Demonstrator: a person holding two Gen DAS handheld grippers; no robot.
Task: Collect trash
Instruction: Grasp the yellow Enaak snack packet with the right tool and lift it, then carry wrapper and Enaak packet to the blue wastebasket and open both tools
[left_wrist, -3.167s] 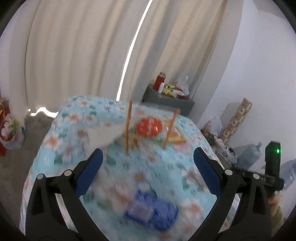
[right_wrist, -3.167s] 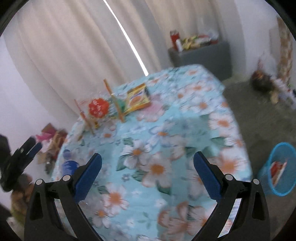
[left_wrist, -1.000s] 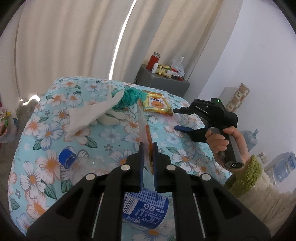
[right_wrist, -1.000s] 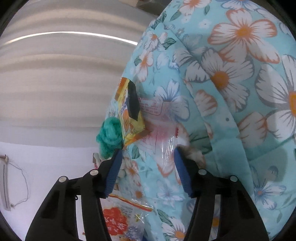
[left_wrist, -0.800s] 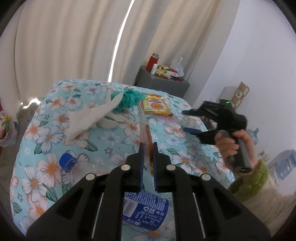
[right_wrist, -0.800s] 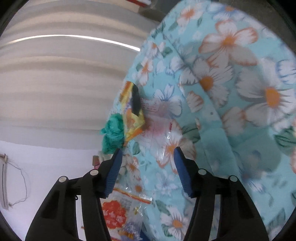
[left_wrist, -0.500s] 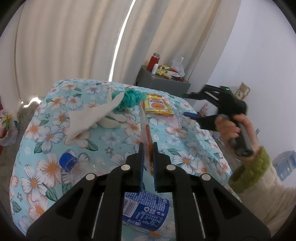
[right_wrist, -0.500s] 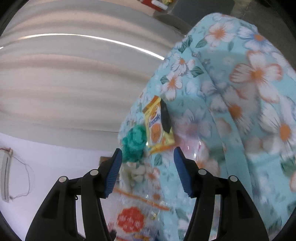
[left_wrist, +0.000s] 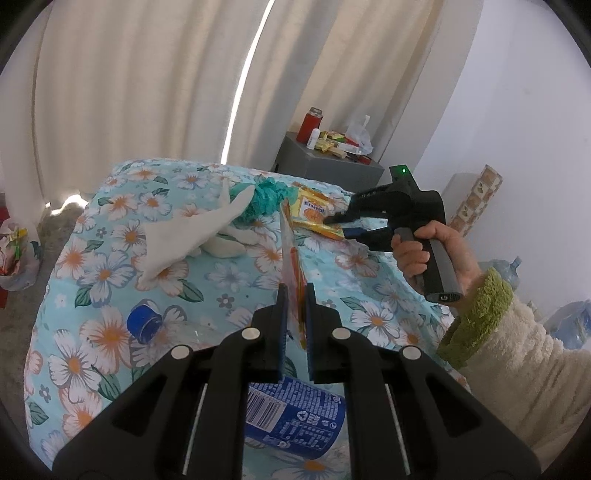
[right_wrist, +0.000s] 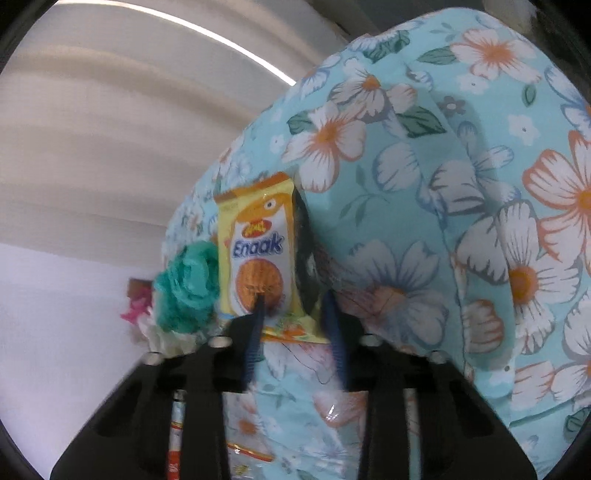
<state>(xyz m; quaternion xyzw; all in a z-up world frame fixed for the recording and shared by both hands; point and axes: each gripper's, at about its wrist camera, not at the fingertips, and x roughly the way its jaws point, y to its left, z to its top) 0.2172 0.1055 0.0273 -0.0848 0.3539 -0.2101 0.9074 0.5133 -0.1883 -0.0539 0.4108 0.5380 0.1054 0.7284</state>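
My left gripper (left_wrist: 294, 291) is shut on a clear plastic wrapper with orange print (left_wrist: 291, 254), held on edge above the floral tablecloth (left_wrist: 229, 273). My right gripper (right_wrist: 293, 302) is open, its fingers on either side of the near end of a yellow Enaak snack packet (right_wrist: 258, 254) lying on the cloth. The same packet (left_wrist: 314, 214) and right gripper (left_wrist: 340, 223) show in the left wrist view. A teal crumpled wad (right_wrist: 188, 284) lies beside the packet.
White tissues (left_wrist: 195, 240), a blue bottle cap (left_wrist: 142, 325) and a crushed blue-labelled bottle (left_wrist: 295, 417) lie on the cloth. A grey cabinet (left_wrist: 328, 162) with clutter stands behind the table. A bag of rubbish (left_wrist: 14, 254) sits on the floor at left.
My left gripper closed on the clear wrapper and lifted it. My right gripper moved in over the table to the yellow packet and its fingers narrowed around the packet's end.
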